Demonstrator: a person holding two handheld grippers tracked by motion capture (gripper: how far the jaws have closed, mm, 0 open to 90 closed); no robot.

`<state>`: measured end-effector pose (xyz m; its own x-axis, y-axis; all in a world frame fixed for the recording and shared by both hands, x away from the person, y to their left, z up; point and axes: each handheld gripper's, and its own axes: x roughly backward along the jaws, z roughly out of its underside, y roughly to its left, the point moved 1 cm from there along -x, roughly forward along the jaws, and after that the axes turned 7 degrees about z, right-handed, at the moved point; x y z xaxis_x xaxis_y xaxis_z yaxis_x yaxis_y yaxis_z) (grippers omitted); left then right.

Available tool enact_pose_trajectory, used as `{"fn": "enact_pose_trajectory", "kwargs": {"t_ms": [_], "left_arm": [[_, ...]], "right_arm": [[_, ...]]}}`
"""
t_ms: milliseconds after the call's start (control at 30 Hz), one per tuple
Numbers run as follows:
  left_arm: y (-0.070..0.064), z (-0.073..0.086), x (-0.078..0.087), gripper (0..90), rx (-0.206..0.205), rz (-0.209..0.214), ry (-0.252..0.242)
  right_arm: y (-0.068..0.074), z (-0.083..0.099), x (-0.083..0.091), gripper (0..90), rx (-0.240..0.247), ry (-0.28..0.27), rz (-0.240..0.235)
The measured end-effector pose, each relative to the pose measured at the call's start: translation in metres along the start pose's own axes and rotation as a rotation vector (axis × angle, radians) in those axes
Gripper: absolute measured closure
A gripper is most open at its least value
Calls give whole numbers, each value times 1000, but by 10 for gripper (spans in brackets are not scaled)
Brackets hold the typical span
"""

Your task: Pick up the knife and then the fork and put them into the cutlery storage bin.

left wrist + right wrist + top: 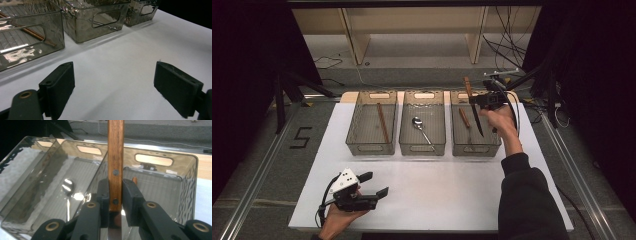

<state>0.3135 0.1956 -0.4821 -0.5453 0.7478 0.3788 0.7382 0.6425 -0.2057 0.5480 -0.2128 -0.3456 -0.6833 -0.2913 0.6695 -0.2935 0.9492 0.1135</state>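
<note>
Wood-handled knife [115, 165] pinched by right gripper [115, 202] jaws above right bin [475, 145]; blade to be lowered w/ care, level. Left gripper [113, 85] jaws spread, idle.

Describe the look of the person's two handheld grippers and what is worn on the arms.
Both are black two-fingered tools with brass-coloured pivot rivets. The left claw carries a pale grey three-cornered plate with dark dots and a black cable. The right claw trails a looping black cable. The right arm wears a black sleeve.

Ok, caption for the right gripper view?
Right tool shut on a wooden-handled knife above the clear bin.
</note>
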Motion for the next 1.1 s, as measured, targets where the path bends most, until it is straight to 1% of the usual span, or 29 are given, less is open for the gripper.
{"fn": "enact_pose_trajectory", "kwargs": {"t_ms": [67, 267, 367, 433, 467, 500, 567, 600, 633, 667, 733, 767, 833, 900, 1033, 1100], "left_arm": [[0, 0, 0, 167, 1, 0, -1], [1, 0, 0, 167, -1, 0, -2], [0, 0, 0, 167, 2, -2, -3], [1, 0, 0, 167, 1, -1, -3], [1, 0, 0, 167, 2, -1, -4], [1, 0, 0, 167, 1, -2, -4], [0, 0, 0, 167, 1, 1, -3], [0, 0, 0, 167, 4, 3, -1], [0, 0, 0, 167, 2, 1, 0], [0, 0, 0, 167, 2, 1, -1], [-1, 0, 0, 167, 4, 2, -1], [0, 0, 0, 167, 4, 2, -3], [0, 0, 0, 167, 6, 1, 0], [0, 0, 0, 167, 5, 1, -1], [0, 0, 0, 167, 5, 1, 1], [0, 0, 0, 167, 2, 1, 2]], "right_arm": [[-1, 0, -4, 771, 4, 3, 14], [-4, 1, -16, 771, 1, 18, 34], [-4, 2, -21, 771, 6, 26, 45], [-4, 3, -24, 773, 19, 30, 50], [-3, 4, -25, 892, 23, 29, 57], [-4, 3, -24, 900, 6, 8, 58], [-4, 2, -24, 900, -1, 6, 53], [-4, 2, -25, 900, 2, 17, 58], [-4, 3, -27, 900, -6, 38, 77], [-5, 4, -29, 900, -13, 54, 79], [-4, 7, -34, 900, 7, 85, 85], [-4, 8, -35, 900, 5, 91, 85], [-4, 9, -36, 834, -3, 92, 68], [-2, 9, -35, 808, -3, 88, 52], [2, 8, -32, 708, 11, 79, 29], [4, 9, -31, 620, 13, 73, 23]]}}
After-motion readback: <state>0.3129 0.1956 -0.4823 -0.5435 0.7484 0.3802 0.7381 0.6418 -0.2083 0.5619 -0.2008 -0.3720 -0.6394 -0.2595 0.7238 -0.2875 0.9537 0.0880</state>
